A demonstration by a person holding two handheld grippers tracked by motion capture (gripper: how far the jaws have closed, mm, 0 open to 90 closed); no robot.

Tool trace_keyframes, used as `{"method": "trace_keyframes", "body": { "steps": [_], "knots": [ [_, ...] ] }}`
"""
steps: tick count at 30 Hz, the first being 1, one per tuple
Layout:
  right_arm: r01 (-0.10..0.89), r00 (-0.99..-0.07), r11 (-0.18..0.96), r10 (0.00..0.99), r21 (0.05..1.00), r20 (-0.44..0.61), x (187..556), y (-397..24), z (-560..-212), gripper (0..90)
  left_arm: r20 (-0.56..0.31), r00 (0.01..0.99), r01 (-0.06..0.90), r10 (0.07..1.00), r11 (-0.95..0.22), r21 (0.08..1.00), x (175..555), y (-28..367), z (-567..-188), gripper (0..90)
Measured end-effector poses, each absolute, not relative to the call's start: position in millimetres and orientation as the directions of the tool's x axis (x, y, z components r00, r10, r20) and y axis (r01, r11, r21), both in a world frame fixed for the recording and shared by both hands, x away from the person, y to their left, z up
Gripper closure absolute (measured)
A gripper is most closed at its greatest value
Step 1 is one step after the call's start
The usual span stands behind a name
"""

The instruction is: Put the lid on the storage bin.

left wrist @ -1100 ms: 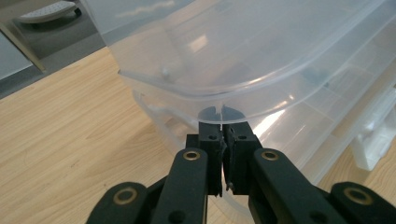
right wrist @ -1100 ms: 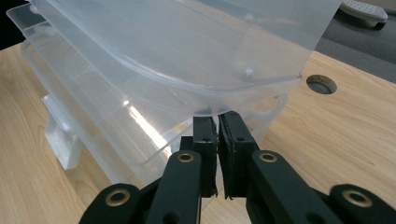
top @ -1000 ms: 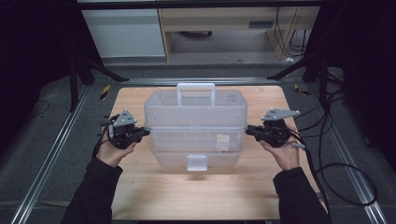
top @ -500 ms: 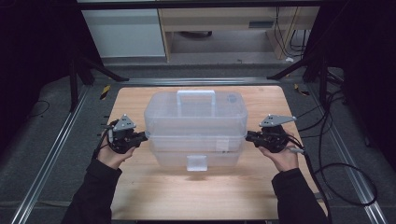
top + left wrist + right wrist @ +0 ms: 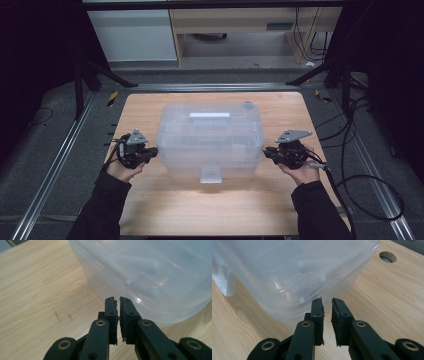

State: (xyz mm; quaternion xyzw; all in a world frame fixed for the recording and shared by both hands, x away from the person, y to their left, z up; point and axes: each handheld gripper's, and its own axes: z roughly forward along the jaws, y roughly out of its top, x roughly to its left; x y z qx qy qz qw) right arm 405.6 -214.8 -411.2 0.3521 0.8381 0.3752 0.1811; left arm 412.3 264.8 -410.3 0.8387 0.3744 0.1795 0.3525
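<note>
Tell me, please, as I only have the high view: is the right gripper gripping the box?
Observer: No. The right gripper has just been opening its jaws. Nothing is between them, and the box lies just beyond the tips.
Operator: Thank you. And what about the left one?
Observer: The left gripper is all but shut, with nothing between its jaws. Its tips point at the box's side wall, and I cannot tell whether they touch it.
</note>
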Motion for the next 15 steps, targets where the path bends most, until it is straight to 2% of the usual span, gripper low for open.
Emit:
{"method": "trace_keyframes", "body": {
  "steps": [3, 7, 11, 15],
  "knots": [
    [0.465, -0.661, 0.477, 0.748, 0.746, -0.067, 407, -223, -414, 75.0, 0.039, 0.641, 0.517, 0.767, -0.468, 0.717, 416, 269, -416, 82.2],
    [0.471, -0.571, 0.457, 0.81, 0.754, -0.134, 412, -240, -420, 56.6, 0.042, 0.608, 0.534, 0.793, -0.447, 0.717, 421, 278, -423, 77.8],
    [0.518, -0.46, 0.383, 0.878, 0.764, -0.128, 418, -263, -434, 33.8, 0.052, 0.566, 0.547, 0.823, -0.422, 0.723, 427, 289, -434, 65.0],
    [0.553, -0.399, 0.329, 0.911, 0.765, -0.104, 423, -278, -446, 21.8, 0.055, 0.539, 0.578, 0.841, -0.417, 0.702, 434, 301, -446, 53.3]
  ]
}}
